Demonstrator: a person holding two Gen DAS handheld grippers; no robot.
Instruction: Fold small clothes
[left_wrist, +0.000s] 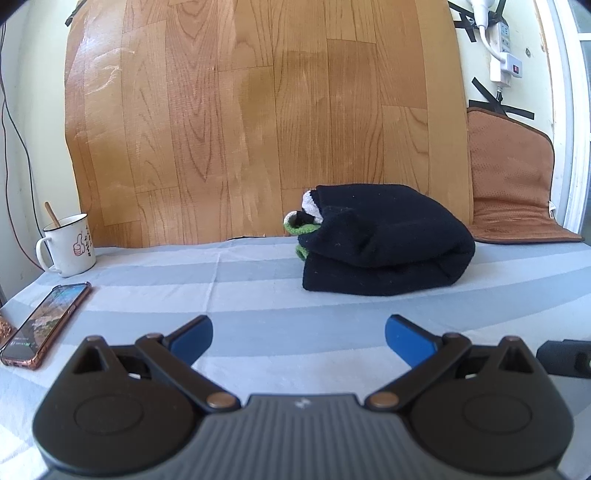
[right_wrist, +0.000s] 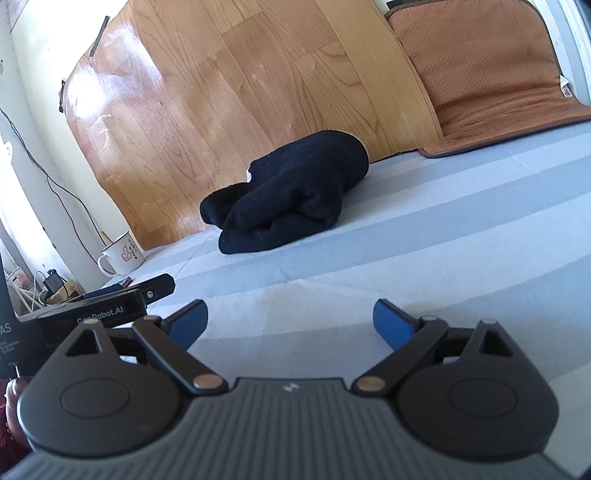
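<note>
The black garment (left_wrist: 384, 240) lies folded in a thick bundle right of the centre of the left wrist view, on the striped grey cloth (left_wrist: 258, 295); a bit of white and green fabric (left_wrist: 301, 221) shows at its left end, so probably something lighter is wrapped inside. In the right wrist view the same bundle sits in the middle, a little above centre, and it looks more loose there, with rolled lobes toward the lower left. It rests close to the wood-pattern sheet (left_wrist: 258, 129) that stands behind it; whether it touches the sheet cannot be told.

The left gripper (left_wrist: 298, 332) has its jaws wide apart and holds nothing; the right gripper (right_wrist: 290, 319) is also spread wide and empty; both stay low at the bottom of their frames, well apart from the garment. The fold therefore seems finished, or nearly so, and the tools appear to be resting.

For moving, the cloth between the grippers and the bundle is free; the crowded part is the left side, where a mug (left_wrist: 68, 245) with a stick in it and a phone (left_wrist: 44, 325) lie near the cloth's edge; at the right a brown cushion (left_wrist: 513, 184) leans up; the bundle has little room behind it.
</note>
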